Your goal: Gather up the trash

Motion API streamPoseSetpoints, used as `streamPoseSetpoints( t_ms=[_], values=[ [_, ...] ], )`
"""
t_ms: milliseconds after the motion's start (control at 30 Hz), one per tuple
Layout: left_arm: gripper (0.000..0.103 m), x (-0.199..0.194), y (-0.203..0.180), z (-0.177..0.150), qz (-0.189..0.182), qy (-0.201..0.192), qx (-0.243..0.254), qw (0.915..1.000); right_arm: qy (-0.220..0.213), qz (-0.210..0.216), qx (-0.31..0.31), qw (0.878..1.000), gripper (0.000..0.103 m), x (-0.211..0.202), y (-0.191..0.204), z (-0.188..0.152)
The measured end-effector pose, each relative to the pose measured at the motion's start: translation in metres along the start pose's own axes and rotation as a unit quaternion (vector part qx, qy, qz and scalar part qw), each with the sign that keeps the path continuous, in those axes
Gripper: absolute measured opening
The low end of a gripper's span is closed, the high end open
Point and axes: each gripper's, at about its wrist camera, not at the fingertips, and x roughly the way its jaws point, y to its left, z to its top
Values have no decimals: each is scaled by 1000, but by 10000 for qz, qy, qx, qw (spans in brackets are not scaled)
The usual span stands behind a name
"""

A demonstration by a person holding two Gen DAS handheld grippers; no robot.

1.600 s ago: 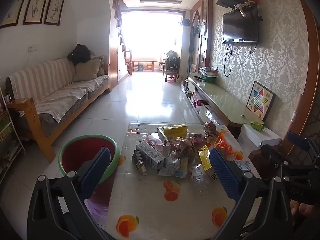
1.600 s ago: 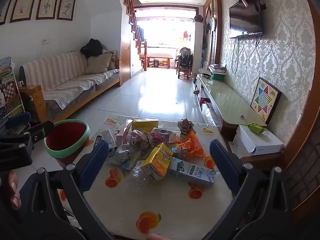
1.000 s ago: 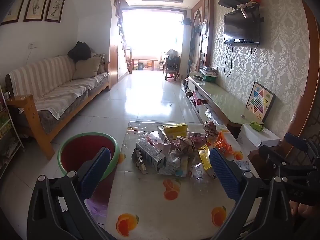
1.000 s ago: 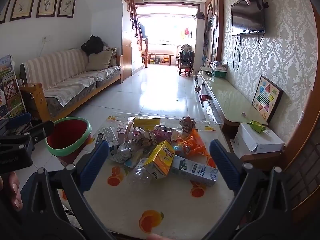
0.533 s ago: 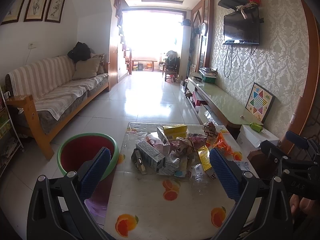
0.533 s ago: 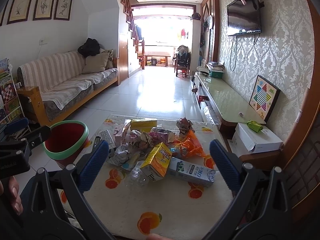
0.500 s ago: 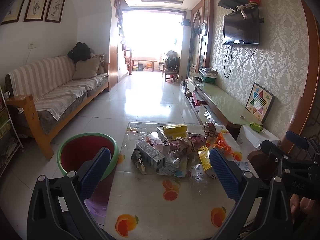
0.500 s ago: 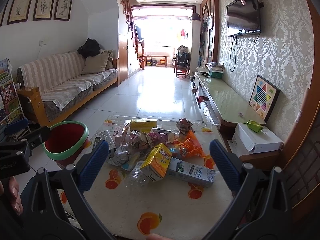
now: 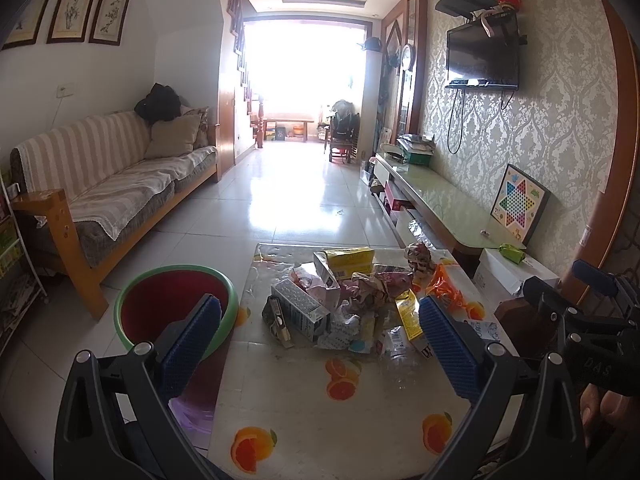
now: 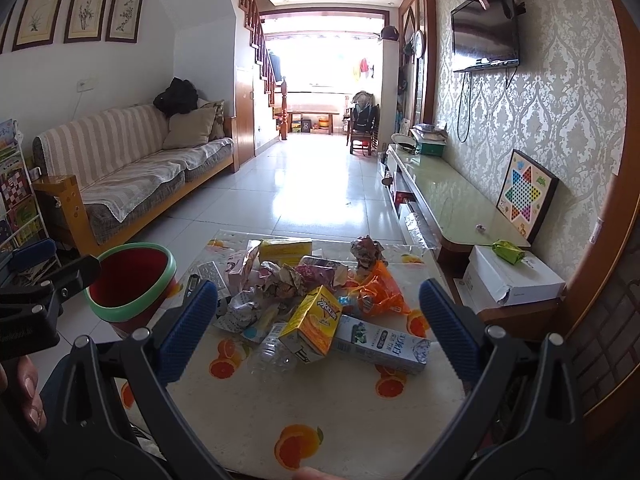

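A heap of trash point(image 9: 352, 300) lies on a low table point(image 9: 320, 416) with an orange-print cloth: cartons, crumpled wrappers, an orange bag point(image 10: 380, 292), a yellow juice carton point(image 10: 314, 320), a white milk carton point(image 10: 384, 344) and a clear bottle point(image 10: 272, 356). A red bin with a green rim point(image 9: 172, 308) stands on the floor left of the table; it also shows in the right wrist view point(image 10: 132, 280). My left gripper point(image 9: 320, 340) is open and empty, short of the heap. My right gripper point(image 10: 318, 324) is open and empty, above the near part of the table.
A striped sofa point(image 9: 104, 184) runs along the left wall. A glass-topped TV cabinet point(image 10: 444, 200) runs along the right wall, with a white box point(image 10: 512, 276) on a stand beside the table. Tiled floor point(image 9: 296, 200) stretches beyond the table.
Both grippers stay open and drift only slightly; the right wrist view has eased a little lower toward the table. The trash has not moved.
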Motion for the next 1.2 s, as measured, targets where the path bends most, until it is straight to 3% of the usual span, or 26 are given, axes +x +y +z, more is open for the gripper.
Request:
streamPoseSetpoints(
  t_ms=[1200],
  values=[
    [95, 2, -4, -3, -34, 21, 29, 10000, -4, 12, 13, 10000, 99, 0, -1, -1]
  ],
)
